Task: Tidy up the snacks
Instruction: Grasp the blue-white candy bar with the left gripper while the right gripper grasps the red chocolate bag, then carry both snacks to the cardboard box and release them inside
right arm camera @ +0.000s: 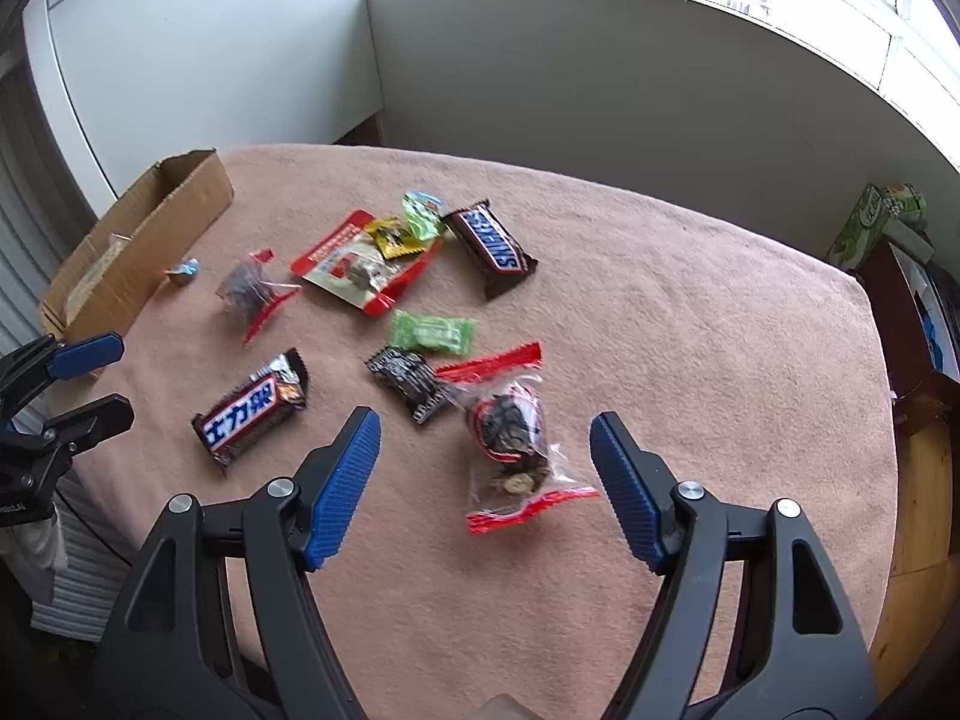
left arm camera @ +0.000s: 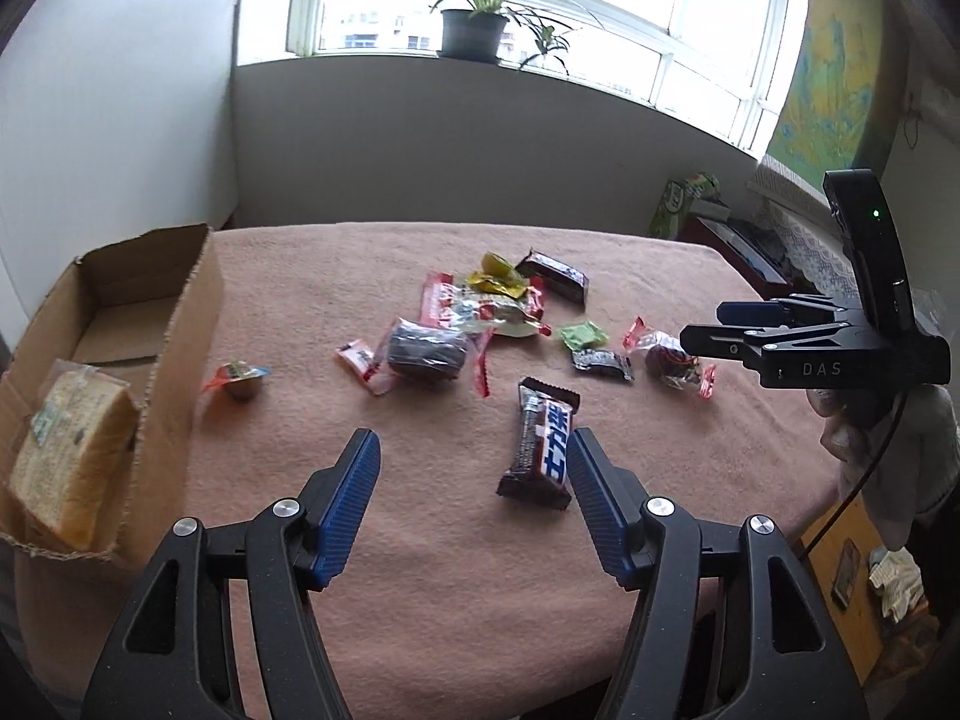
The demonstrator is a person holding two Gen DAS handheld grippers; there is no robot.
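- Left wrist view: the left claw (left arm camera: 474,492) is seen held apart over the counter (left arm camera: 420,570), which is covered by a pink cloth, with nothing between its blue pads
- A Snickers bar with Chinese lettering (left arm camera: 543,438) is seen lying just beside the right-hand pad
- A cardboard box (left arm camera: 180,348) is set at the left edge, with a wrapped slice of bread (left arm camera: 72,456) inside it
- More snacks are scattered mid-counter: a small jelly cup (left arm camera: 240,381), a dark round cake in clear wrap (left arm camera: 426,351) and a green candy (left arm camera: 582,336)
- Right wrist view: the right claw (right arm camera: 486,480) is held apart, empty, above a clear red-edged packet (right arm camera: 510,450)
- A Snickers bar with English lettering (right arm camera: 492,249) is seen lying farther back, well apart from the box
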